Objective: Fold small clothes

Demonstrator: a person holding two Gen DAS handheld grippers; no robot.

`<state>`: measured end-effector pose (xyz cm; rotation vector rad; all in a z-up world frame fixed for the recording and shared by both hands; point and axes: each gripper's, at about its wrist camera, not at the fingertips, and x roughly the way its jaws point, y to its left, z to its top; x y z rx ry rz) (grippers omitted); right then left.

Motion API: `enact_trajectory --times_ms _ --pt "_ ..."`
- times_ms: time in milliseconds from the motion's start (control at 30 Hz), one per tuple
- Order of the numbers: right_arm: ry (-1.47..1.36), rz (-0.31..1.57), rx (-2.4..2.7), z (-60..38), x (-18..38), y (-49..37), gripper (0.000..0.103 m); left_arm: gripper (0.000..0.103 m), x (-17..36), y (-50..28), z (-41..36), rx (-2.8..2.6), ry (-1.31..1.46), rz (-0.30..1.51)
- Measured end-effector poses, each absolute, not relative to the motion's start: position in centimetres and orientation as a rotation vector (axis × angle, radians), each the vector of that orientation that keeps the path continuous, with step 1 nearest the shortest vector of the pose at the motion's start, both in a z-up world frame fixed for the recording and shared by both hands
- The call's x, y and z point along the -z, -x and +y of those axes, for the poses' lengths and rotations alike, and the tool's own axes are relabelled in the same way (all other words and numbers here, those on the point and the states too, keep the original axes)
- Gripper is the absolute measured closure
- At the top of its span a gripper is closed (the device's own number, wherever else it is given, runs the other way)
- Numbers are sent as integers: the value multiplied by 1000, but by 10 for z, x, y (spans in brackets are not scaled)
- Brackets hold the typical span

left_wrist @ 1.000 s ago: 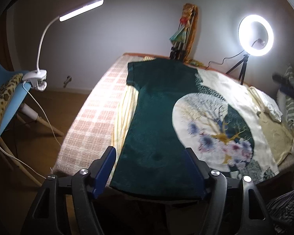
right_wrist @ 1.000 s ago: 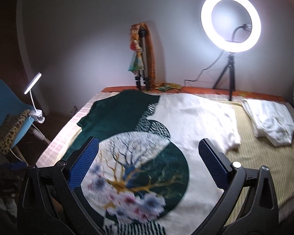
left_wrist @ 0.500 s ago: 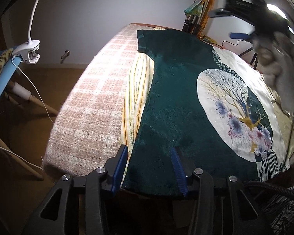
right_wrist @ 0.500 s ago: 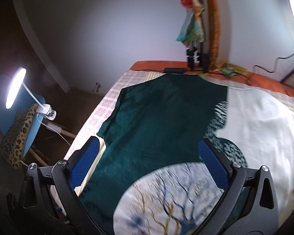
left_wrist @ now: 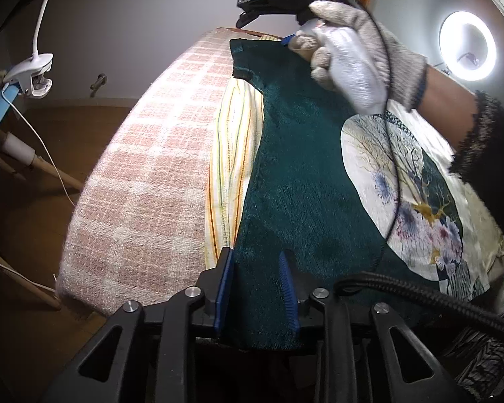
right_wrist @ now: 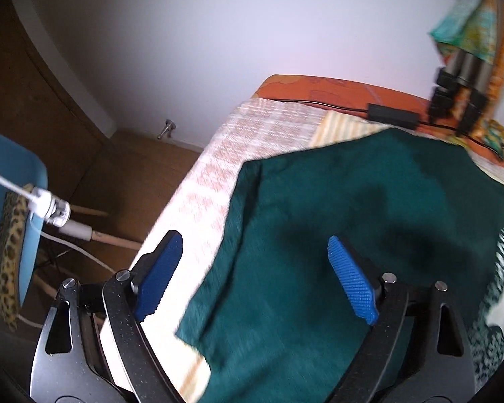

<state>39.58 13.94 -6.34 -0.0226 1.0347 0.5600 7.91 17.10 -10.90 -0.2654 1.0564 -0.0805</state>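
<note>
A dark green T-shirt [left_wrist: 302,181] with a round cream tree-and-flower print [left_wrist: 403,194] lies flat on the bed. My left gripper [left_wrist: 257,288] straddles its near left hem corner, jaws narrowed around the cloth with a gap still showing. My right gripper [right_wrist: 252,278] is open above the shirt's left sleeve [right_wrist: 252,235] and shoulder. In the left wrist view the gloved hand holding the right gripper [left_wrist: 349,60] hovers over the far sleeve [left_wrist: 248,57].
The bed has a pink checked blanket [left_wrist: 144,181] and a striped yellow sheet [left_wrist: 232,154]. A ring light [left_wrist: 467,45] stands at the far right. A clip lamp [left_wrist: 33,70] and blue chair [right_wrist: 20,221] stand left of the bed. A tripod [right_wrist: 460,90] and cables stand at the head end.
My left gripper's jaws have narrowed around the hem corner. My right gripper has moved forward and left over the sleeve and narrowed somewhat.
</note>
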Motion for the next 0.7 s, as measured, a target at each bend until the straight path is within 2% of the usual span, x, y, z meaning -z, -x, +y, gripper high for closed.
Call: enact_trajectory --times_ms 100,300,333,367,400,467,500,533,567,633,667,700 --pt "52 1035 -546 158 72 -406 12 86 105 -78 174 100 271 1041" --pt "160 1031 -468 188 91 -426 14 87 106 -73 171 118 245 1039" --pt "167 1033 -459 189 94 -428 14 87 107 -73 171 112 235 1042" --pt "174 1036 -451 189 95 -428 16 80 108 -73 170 101 225 1045" --pt "185 1040 -443 191 100 -432 21 69 108 -72 170 90 219 1047" --pt "209 1054 -424 193 107 -435 28 66 111 -73 172 82 221 1049" --pt "221 1053 -417 193 109 -434 32 68 112 -74 173 83 219 1056" --pt "243 1035 -409 193 108 -433 35 71 115 -75 172 88 217 1070" --pt "256 1032 -405 193 108 -434 40 79 117 -76 170 89 210 1081" --pt "261 1026 -396 190 107 -435 54 91 118 -77 166 84 174 1078" --pt "255 1026 -396 189 106 -438 64 102 116 -77 163 89 165 1067" --pt "241 1028 -403 185 104 -440 77 103 114 -76 163 98 173 1054"
